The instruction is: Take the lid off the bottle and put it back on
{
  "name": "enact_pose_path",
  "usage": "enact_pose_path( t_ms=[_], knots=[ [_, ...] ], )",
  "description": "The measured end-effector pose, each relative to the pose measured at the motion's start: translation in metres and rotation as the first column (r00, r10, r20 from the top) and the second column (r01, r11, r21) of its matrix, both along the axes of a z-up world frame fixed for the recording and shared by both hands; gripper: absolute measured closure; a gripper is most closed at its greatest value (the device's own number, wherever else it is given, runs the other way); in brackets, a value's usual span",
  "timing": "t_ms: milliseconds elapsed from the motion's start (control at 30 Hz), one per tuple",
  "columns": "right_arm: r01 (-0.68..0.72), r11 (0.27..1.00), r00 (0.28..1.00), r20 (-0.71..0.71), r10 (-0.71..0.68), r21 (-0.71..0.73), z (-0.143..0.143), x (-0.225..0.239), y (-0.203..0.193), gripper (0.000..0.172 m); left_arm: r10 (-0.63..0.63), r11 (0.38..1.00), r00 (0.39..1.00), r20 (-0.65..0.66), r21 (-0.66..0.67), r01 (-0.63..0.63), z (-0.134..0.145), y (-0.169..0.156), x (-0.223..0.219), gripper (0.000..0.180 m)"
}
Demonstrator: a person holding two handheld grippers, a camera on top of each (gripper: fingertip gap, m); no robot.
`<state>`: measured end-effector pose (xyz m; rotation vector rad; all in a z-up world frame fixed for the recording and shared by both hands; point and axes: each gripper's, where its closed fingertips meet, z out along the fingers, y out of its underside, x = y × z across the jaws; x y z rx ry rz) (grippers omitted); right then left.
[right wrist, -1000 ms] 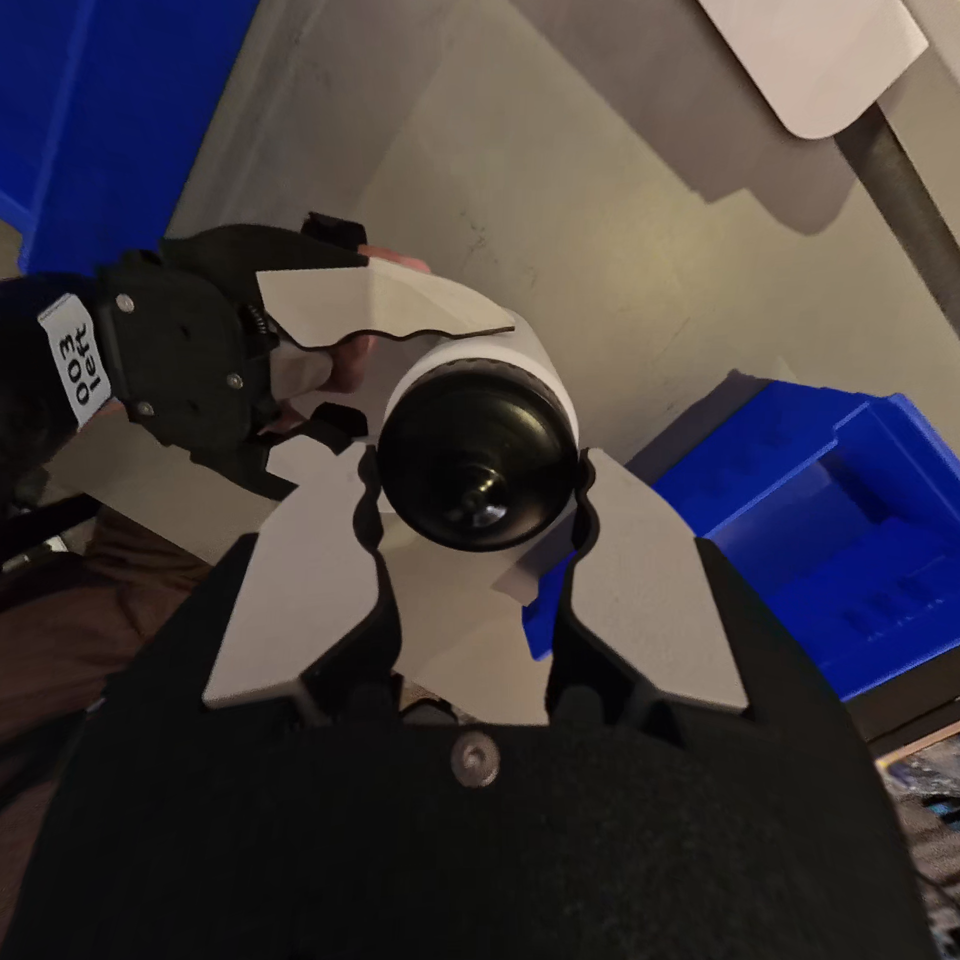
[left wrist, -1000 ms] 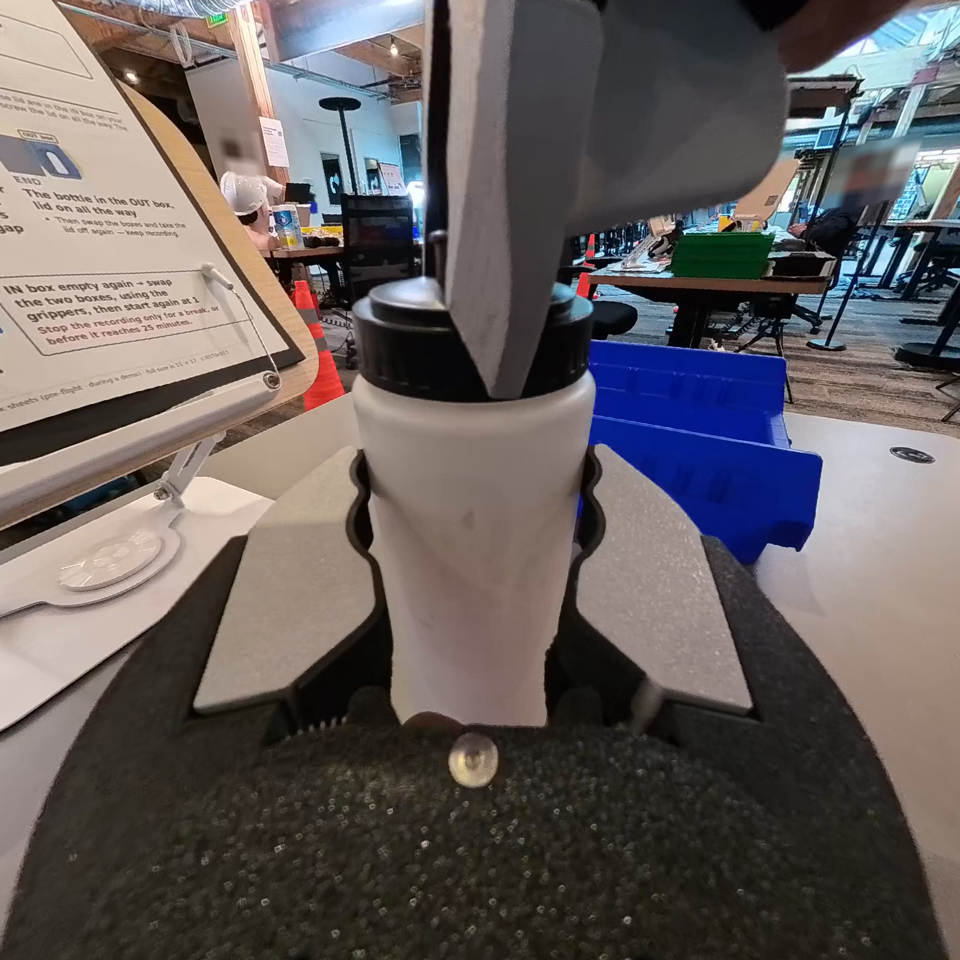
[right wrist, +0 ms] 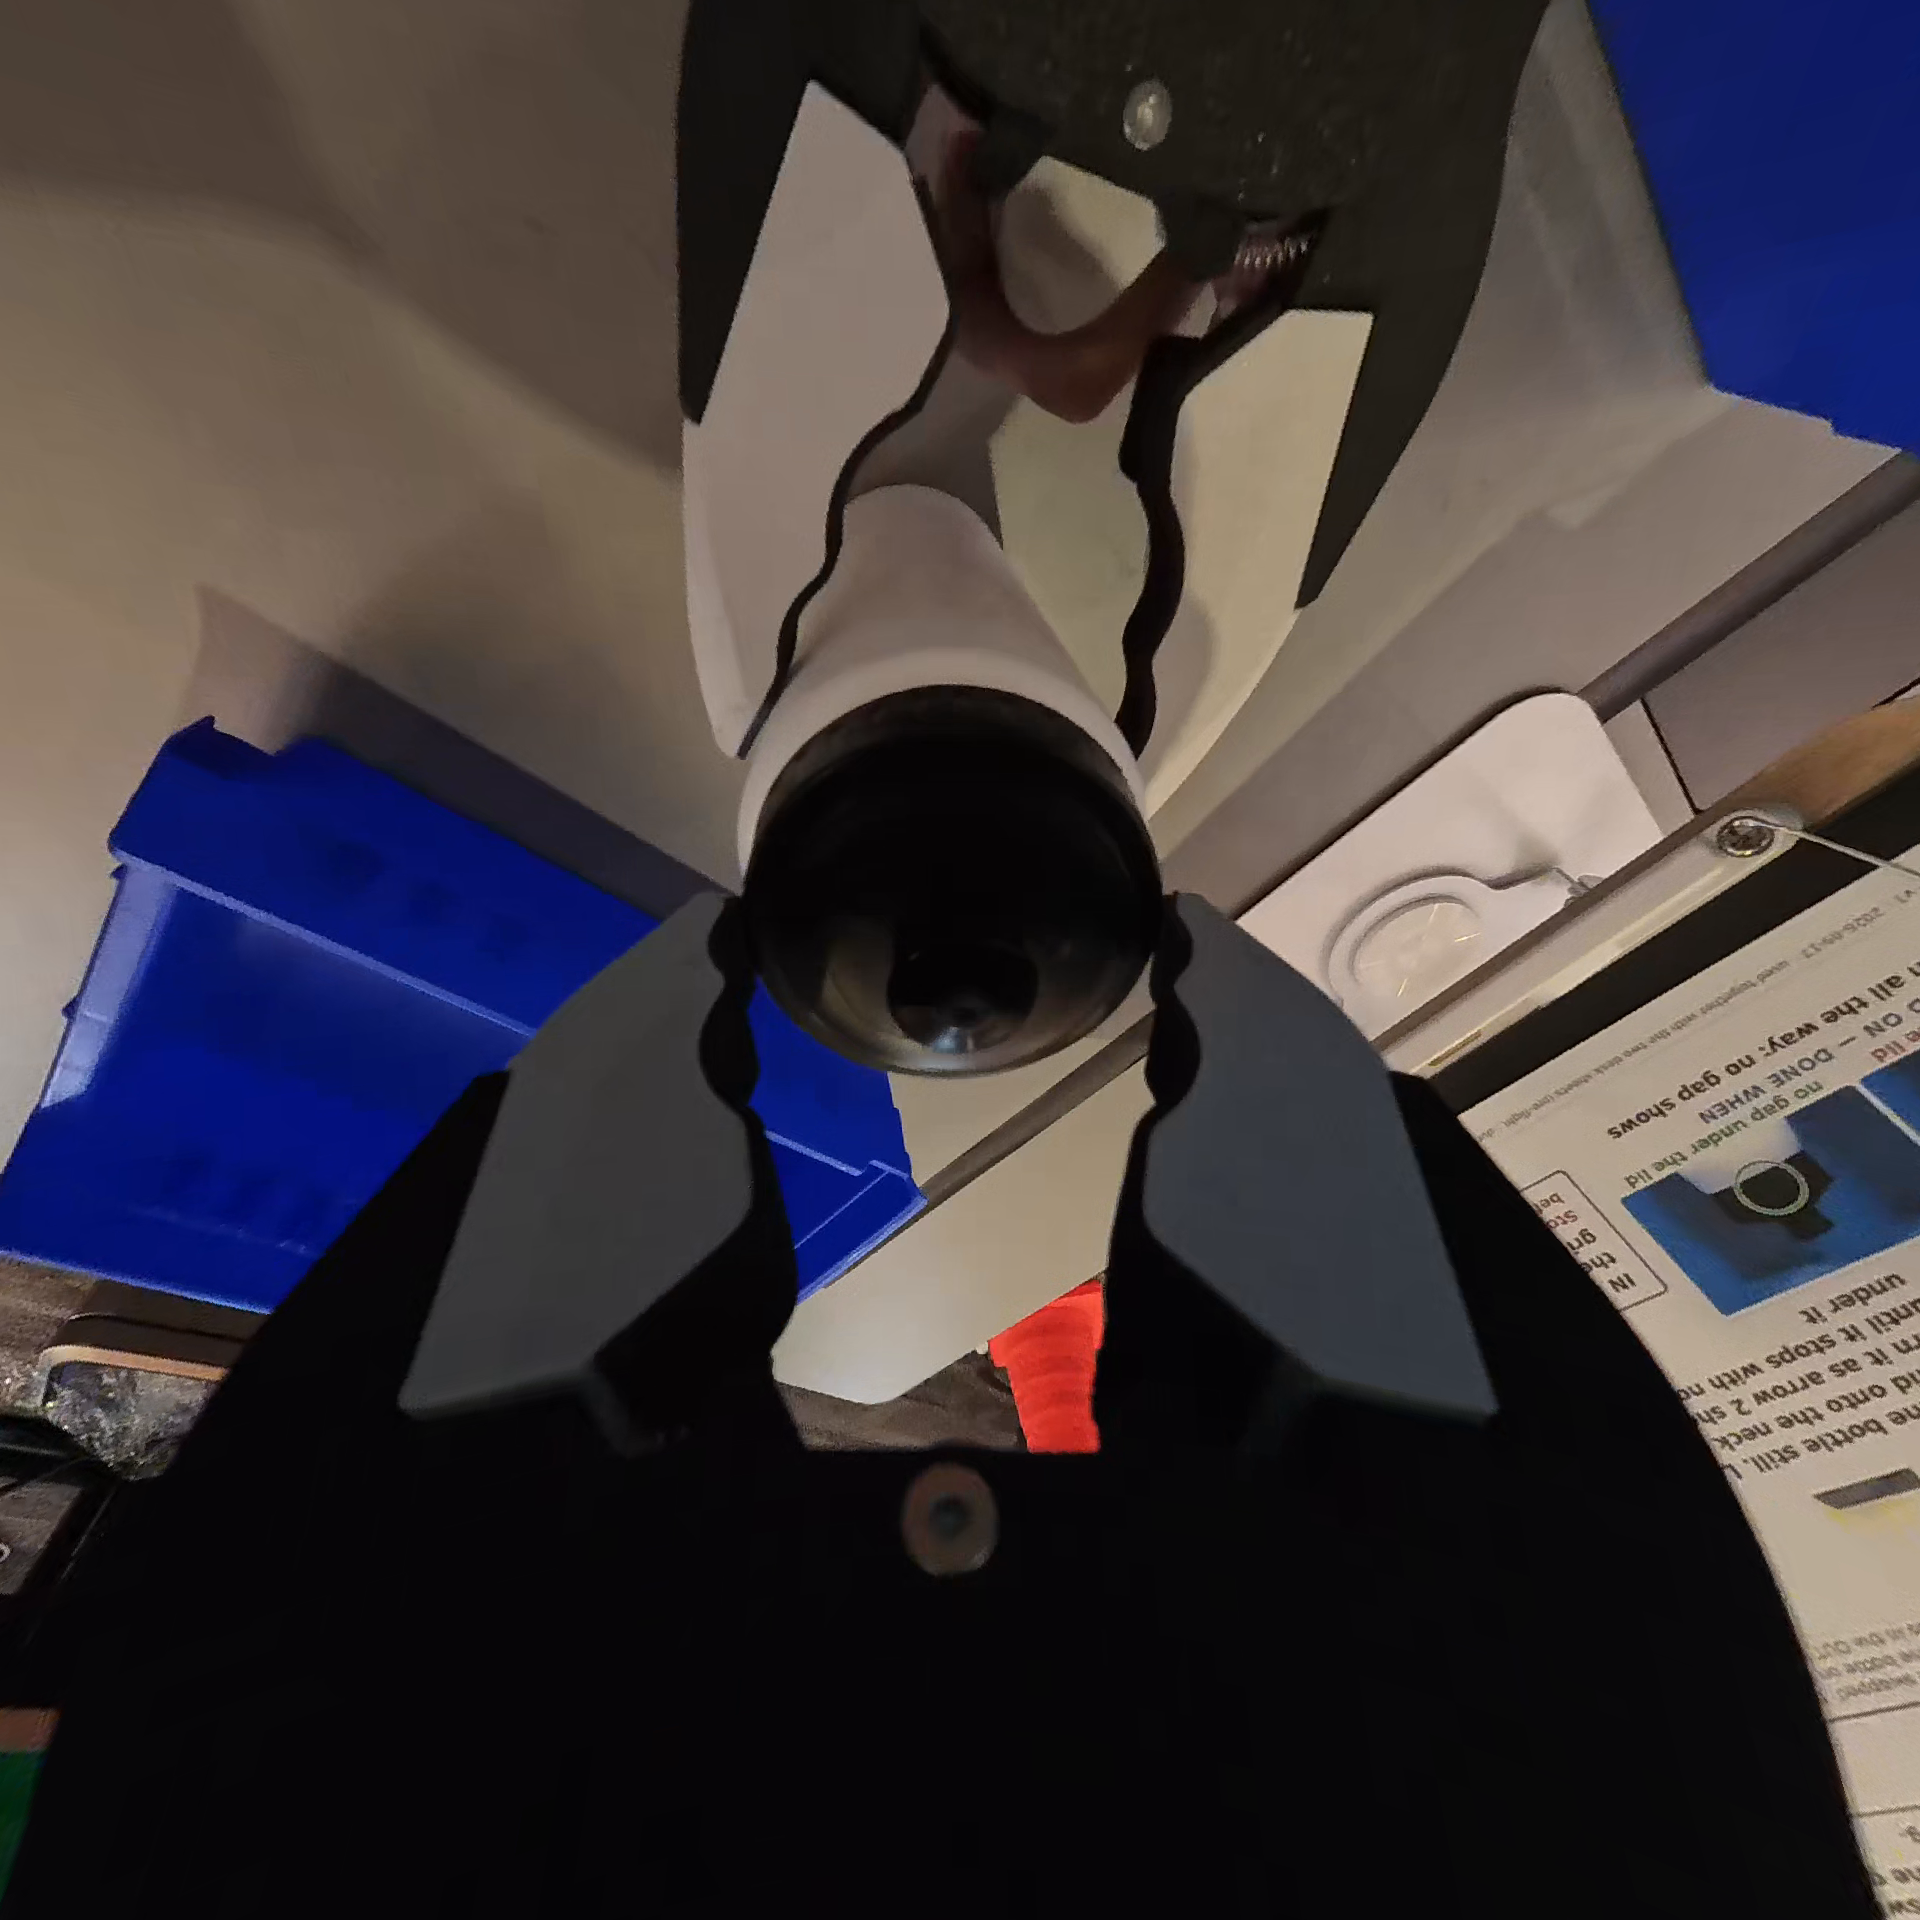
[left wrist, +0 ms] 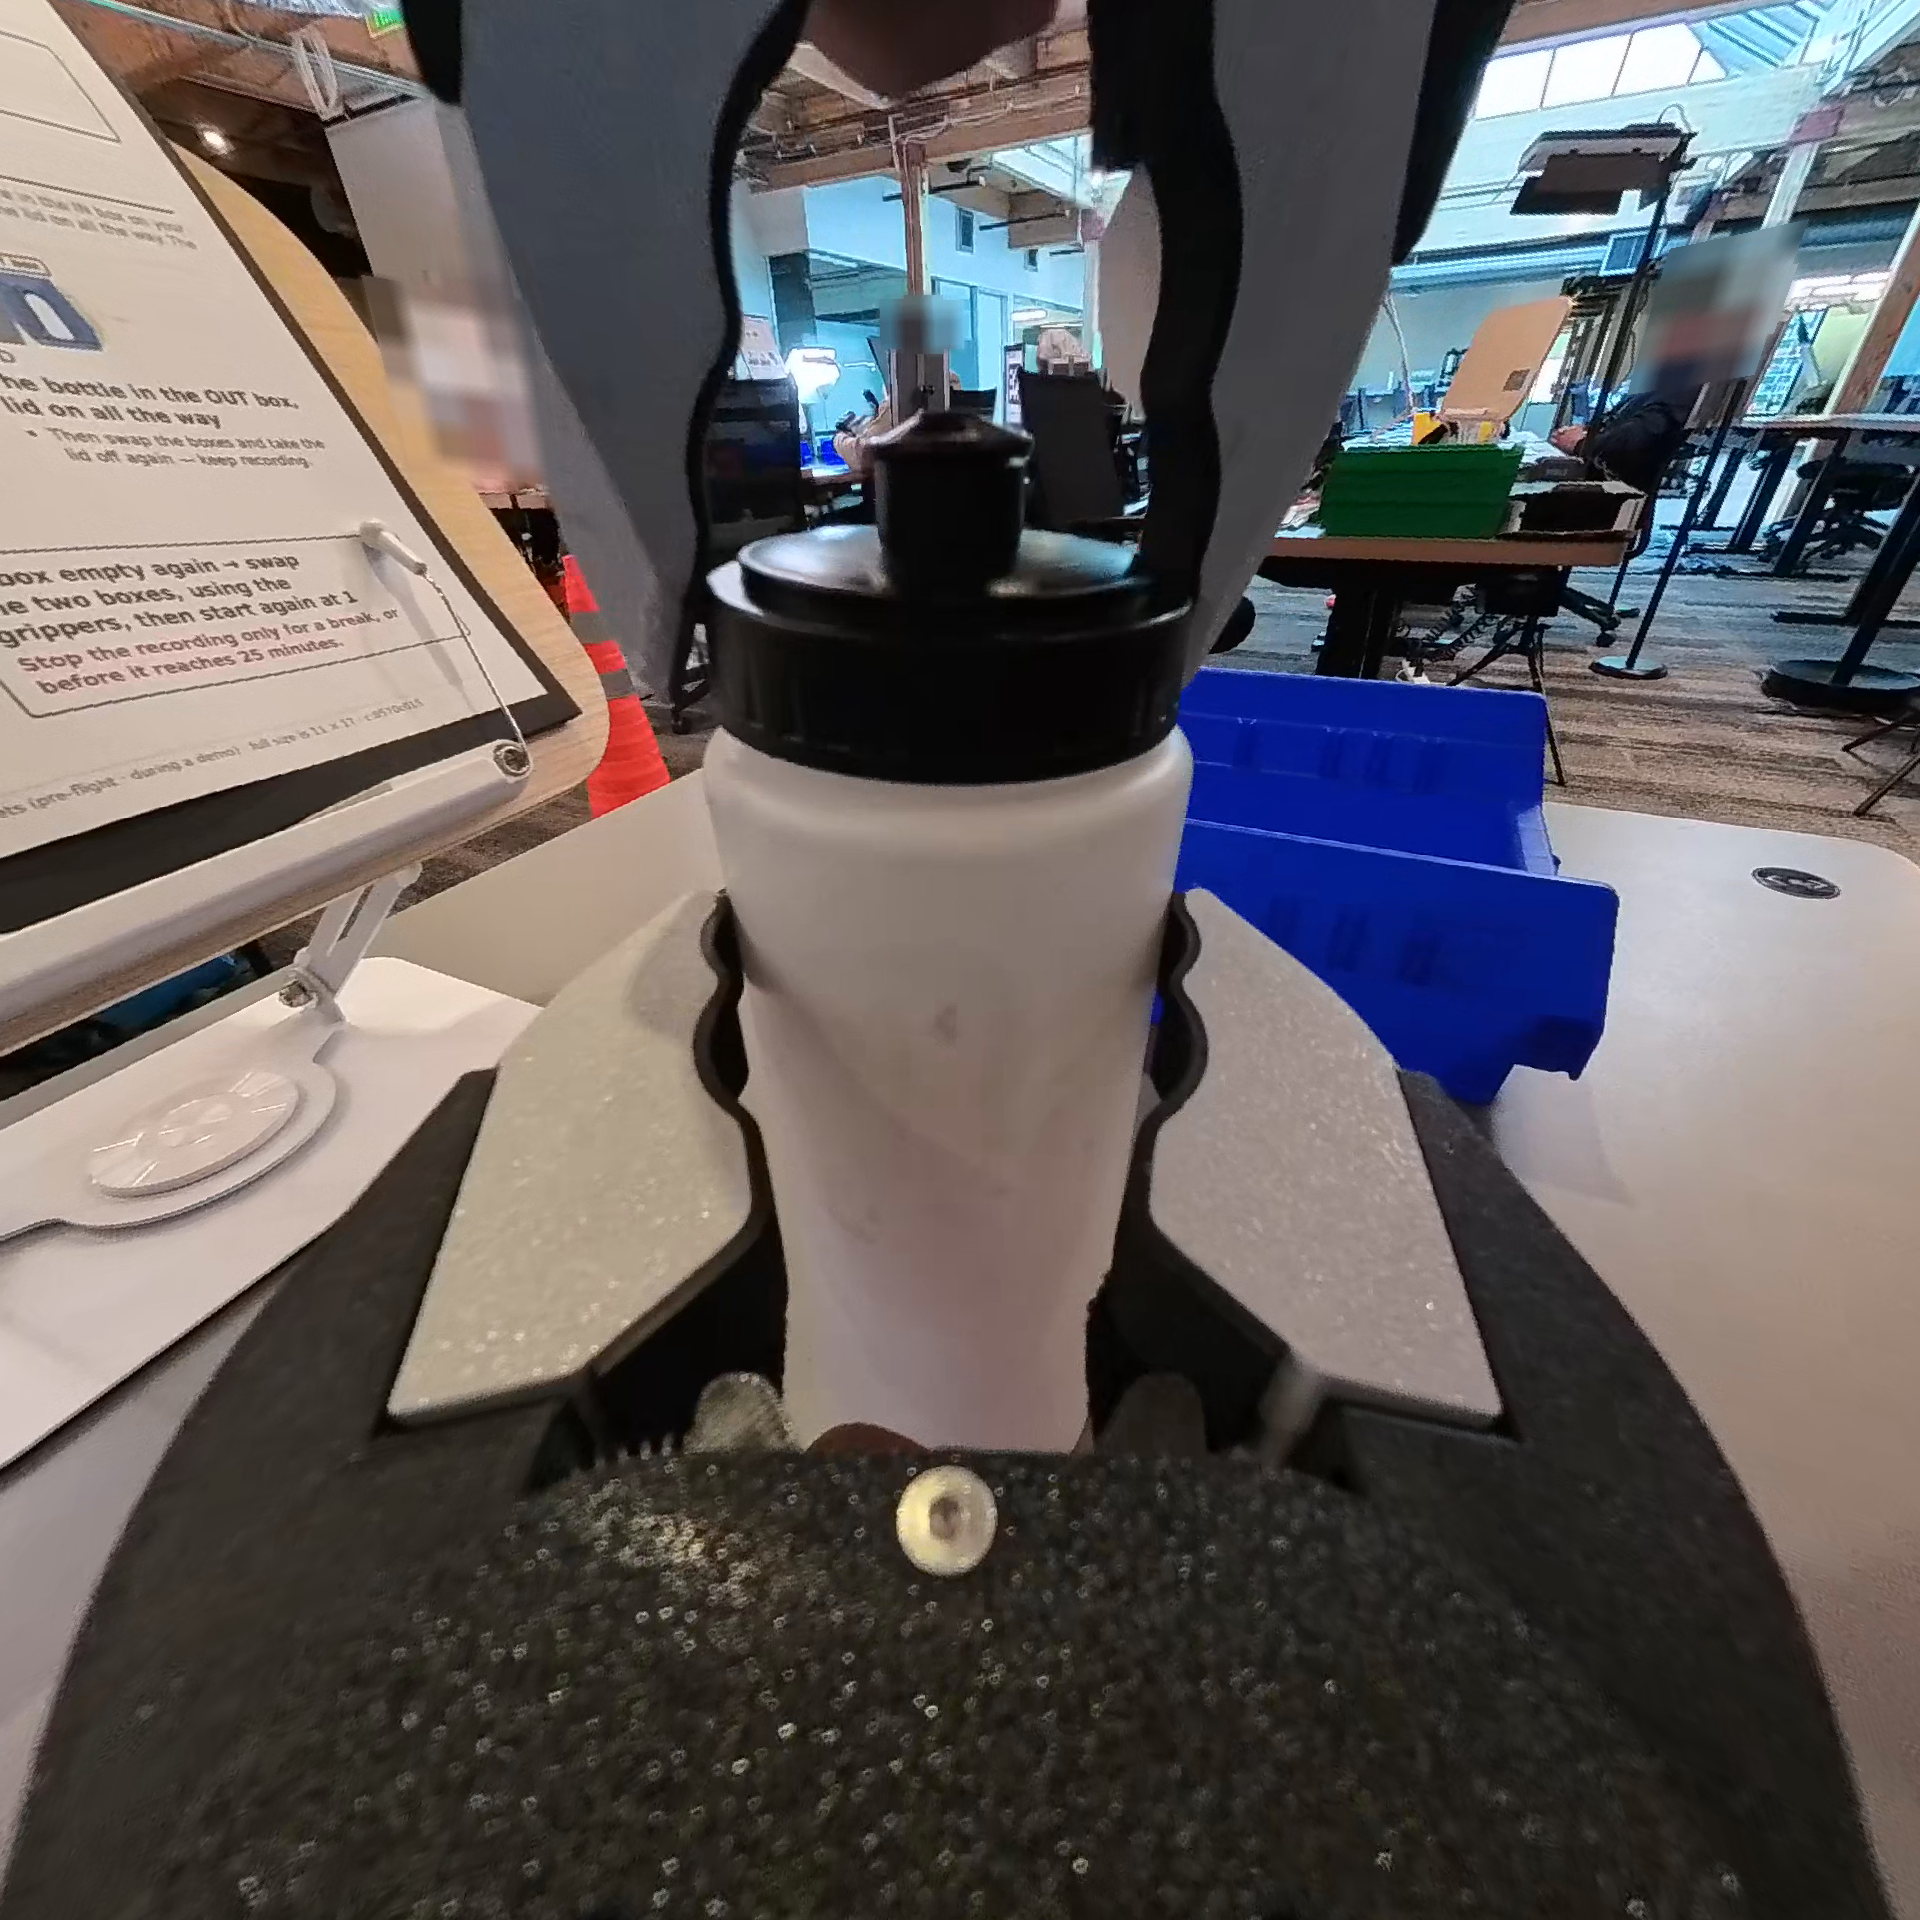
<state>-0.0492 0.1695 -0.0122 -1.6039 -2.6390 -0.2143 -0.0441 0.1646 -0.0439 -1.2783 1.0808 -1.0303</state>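
At frame centre, the white bottle (left wrist: pixel 940 1039) is clamped by the left gripper (left wrist: pixel 945 997) while its black lid (right wrist: pixel 951 883) is pinched by the right gripper (right wrist: pixel 948 966); a twist is judged due next.

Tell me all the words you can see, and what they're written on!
Instruction sheet on the tilted stand left of the bottle: printed lines and a small picture; I can't copy its writing out.
The same sheet in the right wrist view: upside down, with a blue photo.
White bottle, black lid, blue bin: no writing shows.
Signs far back in the room: too small and blurred.
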Motion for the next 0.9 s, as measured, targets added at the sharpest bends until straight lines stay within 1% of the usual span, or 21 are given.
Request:
enact_pose_path(
  t_ms=[67, 133, 167, 200, 233, 267, 300, 333, 367, 400, 433, 467, 533, 567, 600, 667, 700, 733, 800, 867, 900],
  knots=[
    [0.007, 0.999, 1.0, -0.027, -0.005, 0.042, 0.003, -0.001, 0.001, 0.1, 0.001, 1.0, 1.0, 0.003, -0.008, -0.001, 0.0, 0.001, 0.0, 0.104],
    [0.052, 0.995, 0.994, -0.101, -0.044, 0.081, 0.01, -0.003, 0.001, 0.104, 0.002, 1.0, 1.0, 0.007, -0.017, -0.002, 0.0, 0.003, -0.001, 0.104],
    [0.116, 0.989, 0.982, -0.163, -0.101, 0.09, 0.016, -0.007, 0.001, 0.103, 0.002, 1.0, 1.0, 0.008, -0.02, -0.002, 0.0, 0.003, -0.001, 0.104],
    [0.198, 0.976, 0.957, -0.232, -0.174, 0.087, 0.023, -0.013, -0.001, 0.096, 0.002, 1.0, 1.0, 0.007, -0.017, -0.002, 0.0, 0.002, -0.001, 0.104],
    [0.278, 0.958, 0.925, -0.288, -0.248, 0.067, 0.03, -0.019, -0.005, 0.091, 0.003, 1.0, 1.0, 0.005, -0.011, -0.003, 0.0, 0.001, 0.0, 0.104],
    [0.363, 0.93, 0.881, -0.345, -0.322, 0.06, 0.038, -0.023, -0.006, 0.089, 0.008, 1.0, 1.0, 0.005, -0.008, -0.008, 0.0, 0.001, 0.0, 0.104],
    [0.469, 0.881, 0.819, -0.403, -0.408, 0.059, 0.047, -0.026, -0.004, 0.086, 0.012, 1.0, 1.0, 0.007, -0.01, -0.012, 0.0, 0.001, 0.0, 0.104],
    [0.578, 0.815, 0.737, -0.455, -0.501, 0.039, 0.053, -0.028, 0.0, 0.081, 0.013, 1.0, 1.0, 0.008, -0.011, -0.013, 0.0, 0.001, 0.0, 0.104],
    [0.692, 0.722, 0.631, -0.487, -0.604, 0.0, 0.056, -0.026, 0.003, 0.076, 0.015, 1.0, 1.0, 0.008, -0.01, -0.015, 0.0, 0.001, 0.0, 0.104],
    [0.783, 0.619, 0.519, -0.482, -0.706, -0.063, 0.053, -0.024, 0.002, 0.069, 0.019, 1.0, 1.0, 0.008, -0.01, -0.019, 0.0, 0.002, 0.0, 0.104],
    [0.843, 0.522, 0.418, -0.454, -0.787, -0.129, 0.048, -0.023, 0.0, 0.058, 0.026, 1.0, 1.0, 0.009, -0.01, -0.026, 0.0, 0.002, 0.0, 0.104],
    [0.895, 0.413, 0.31, -0.427, -0.849, -0.172, 0.043, -0.02, 0.0, 0.052, 0.033, 0.999, 0.999, 0.011, -0.01, -0.032, 0.0, 0.002, 0.0, 0.104],
    [0.954, 0.197, 0.101, -0.378, -0.92, -0.227, 0.034, -0.014, 0.002, 0.054, 0.048, 0.999, 0.999, 0.014, -0.007, -0.048, 0.0, 0.003, 0.001, 0.104],
    [0.965, 0.111, 0.02, -0.356, -0.934, -0.238, 0.029, -0.012, 0.003, 0.056, 0.059, 0.998, 0.998, 0.014, -0.006, -0.059, 0.0, 0.003, 0.001, 0.104],
    [0.971, 0.043, -0.04, -0.34, -0.94, -0.234, 0.025, -0.009, 0.004, 0.055, 0.07, 0.998, 0.997, 0.015, -0.004, -0.07, 0.0, 0.004, 0.001, 0.104],
    [0.975, -0.049, -0.119, -0.323, -0.939, -0.217, 0.017, -0.005, 0.006, 0.061, 0.089, 0.996, 0.996, 0.012, -0.001, -0.089, 0.0, 0.005, 0.001, 0.104],
    [0.974, -0.082, -0.147, -0.313, -0.938, -0.211, 0.014, -0.004, 0.006, 0.067, 0.096, 0.995, 0.995, 0.01, -0.001, -0.095, 0.0, 0.005, 0.001, 0.104],
    [0.973, -0.104, -0.164, -0.303, -0.939, -0.205, 0.011, -0.003, 0.006, 0.069, 0.099, 0.995, 0.995, 0.008, -0.002, -0.099, -0.001, 0.005, 0.001, 0.104],
    [0.971, -0.142, -0.192, -0.276, -0.942, -0.193, 0.009, -0.001, 0.003, 0.085, 0.102, 0.995, 0.995, 0.004, -0.002, -0.102, -0.001, 0.006, 0.001, 0.104],
    [0.964, -0.157, -0.212, -0.269, -0.939, -0.213, 0.012, -0.004, 0.003, 0.103, 0.101, 0.995, 0.995, 0.003, 0.0, -0.101, -0.001, 0.006, 0.001, 0.104],
    [0.961, -0.172, -0.226, -0.254, -0.94, -0.218, 0.011, -0.004, 0.001, 0.104, 0.1, 0.995, 0.995, 0.003, 0.001, -0.1, -0.001, 0.006, 0.001, 0.104]
  ],
)
